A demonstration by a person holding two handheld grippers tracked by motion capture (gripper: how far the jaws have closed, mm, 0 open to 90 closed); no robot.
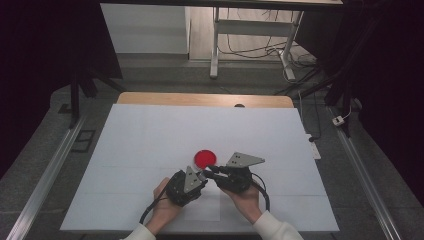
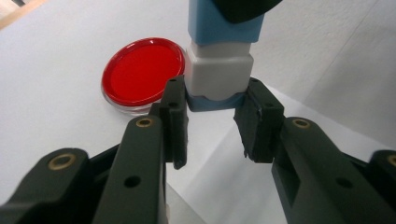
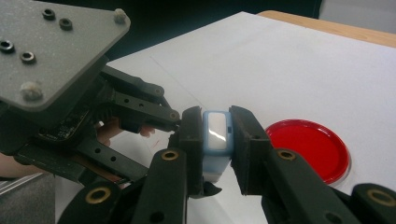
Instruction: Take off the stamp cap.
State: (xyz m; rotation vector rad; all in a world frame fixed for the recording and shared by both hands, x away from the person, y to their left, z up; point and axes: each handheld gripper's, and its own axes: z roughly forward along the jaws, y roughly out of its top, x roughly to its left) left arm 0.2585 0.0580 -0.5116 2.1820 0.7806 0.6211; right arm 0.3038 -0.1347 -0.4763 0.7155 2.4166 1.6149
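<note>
A white sheet covers the worktop [image 1: 150, 135], with dark floor and a desk frame beyond it, and your two hands meet near its front edge just short of a red dish [image 1: 205, 158]. Between them you hold a small blue and white stamp [image 2: 219, 70], a blocky plastic thing held up off the sheet. Your right gripper [image 3: 217, 140] has its fingers closed on the blue body, pads flat against two opposite sides. Your left gripper [image 2: 215, 105] has its fingers shut on the other end, where a blue rim shows under the white collar; they look to be pinching that rim just by the tips. Judging by its size, the stamp is light and stiff, so it needs little squeeze, but the smooth plastic could slide or twist between the pads if you pull at an angle. If the blue end piece is a cap, I'd expect it to come off with a short straight pull along the body; keep the right grip on the flat sides and take the left hold deeper on the rim rather than at the very tips. The dish looks shallow and glassy-rimmed, so keep clear of it.
</note>
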